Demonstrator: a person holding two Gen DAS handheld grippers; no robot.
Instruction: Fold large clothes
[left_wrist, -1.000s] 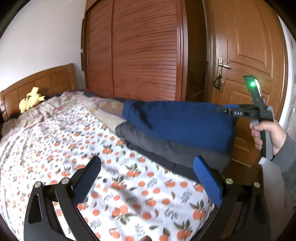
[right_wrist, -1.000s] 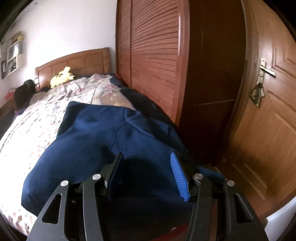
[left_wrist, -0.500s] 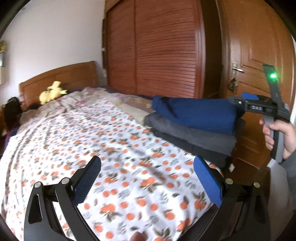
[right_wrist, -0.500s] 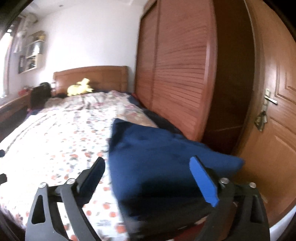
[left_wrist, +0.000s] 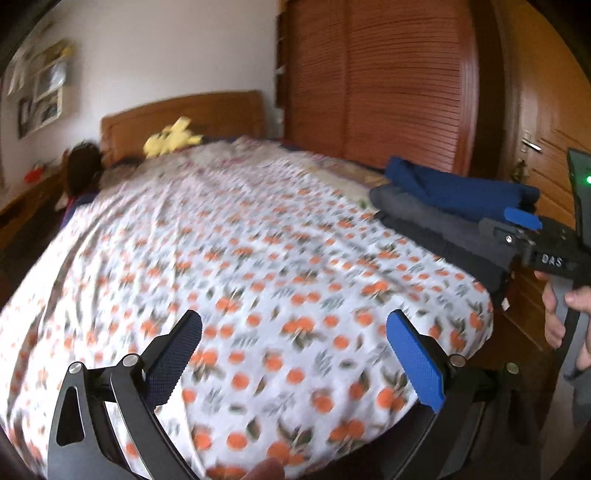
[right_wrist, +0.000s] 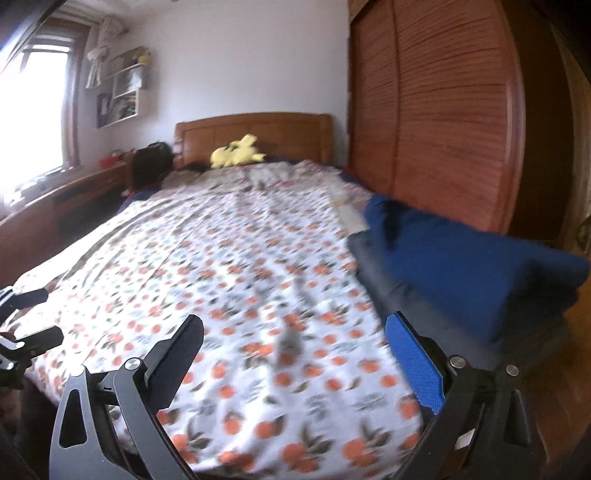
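Leaving the folded dark-blue garment (right_wrist: 461, 258) stacked far right, both my left gripper (left_wrist: 293, 363) and right gripper (right_wrist: 295, 363) are spread, holding nothing, the right one just opened; next I must find another big garment.

Only legible txt: "DAS" on right tongs (left_wrist: 524, 218) body.

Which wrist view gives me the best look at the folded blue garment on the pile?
The right wrist view: the folded blue garment is close and large there, its top and near edge visible. In the left wrist view it is smaller and farther, though the grey clothes beneath show better.
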